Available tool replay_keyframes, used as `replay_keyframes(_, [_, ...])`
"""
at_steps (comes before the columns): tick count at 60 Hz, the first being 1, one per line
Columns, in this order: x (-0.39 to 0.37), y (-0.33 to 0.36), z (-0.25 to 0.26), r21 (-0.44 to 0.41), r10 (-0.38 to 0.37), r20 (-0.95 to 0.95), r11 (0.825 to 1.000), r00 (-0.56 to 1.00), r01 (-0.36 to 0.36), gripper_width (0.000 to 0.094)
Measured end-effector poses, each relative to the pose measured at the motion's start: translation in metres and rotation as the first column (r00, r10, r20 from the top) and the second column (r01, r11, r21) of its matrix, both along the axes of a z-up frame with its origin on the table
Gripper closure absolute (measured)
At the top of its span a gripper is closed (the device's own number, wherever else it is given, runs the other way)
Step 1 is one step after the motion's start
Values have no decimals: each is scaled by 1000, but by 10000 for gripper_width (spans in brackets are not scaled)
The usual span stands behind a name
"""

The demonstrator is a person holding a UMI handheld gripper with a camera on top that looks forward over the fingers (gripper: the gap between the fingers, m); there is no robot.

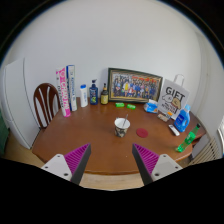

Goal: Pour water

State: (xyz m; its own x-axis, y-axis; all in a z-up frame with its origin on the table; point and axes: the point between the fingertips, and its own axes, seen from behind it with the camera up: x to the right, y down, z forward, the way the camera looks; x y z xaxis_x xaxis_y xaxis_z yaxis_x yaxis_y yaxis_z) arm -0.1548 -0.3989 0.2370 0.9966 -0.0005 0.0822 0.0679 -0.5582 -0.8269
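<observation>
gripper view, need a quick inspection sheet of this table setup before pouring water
surface: round wooden table, mostly bare near the claw
job's things: patterned cup standing upright mid-table, ahead of the claw; bottles at the far edge
clutter: books, framed picture, gift bag, red coaster, green items
claw: claw open, holding nothing, short of the cup
cables: nothing seen
surroundings: wooden chair beside the table, white wall behind

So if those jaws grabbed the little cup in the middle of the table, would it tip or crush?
The cup looks small and taller than wide, so a sideways nudge could tip it. It seems light, probably paper or thin plastic, so a hard squeeze might dent it. The gripper is open and well short of it; its contents can't be seen.
</observation>
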Motion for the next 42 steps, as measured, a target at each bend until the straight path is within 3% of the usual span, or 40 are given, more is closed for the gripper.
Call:
replay_keyframes(18, [104,-12,-15,6,-95,-18,995,995,96,81])
replay_keyframes(42, [354,-18,-75,85,-205,-40,974,978,208,75])
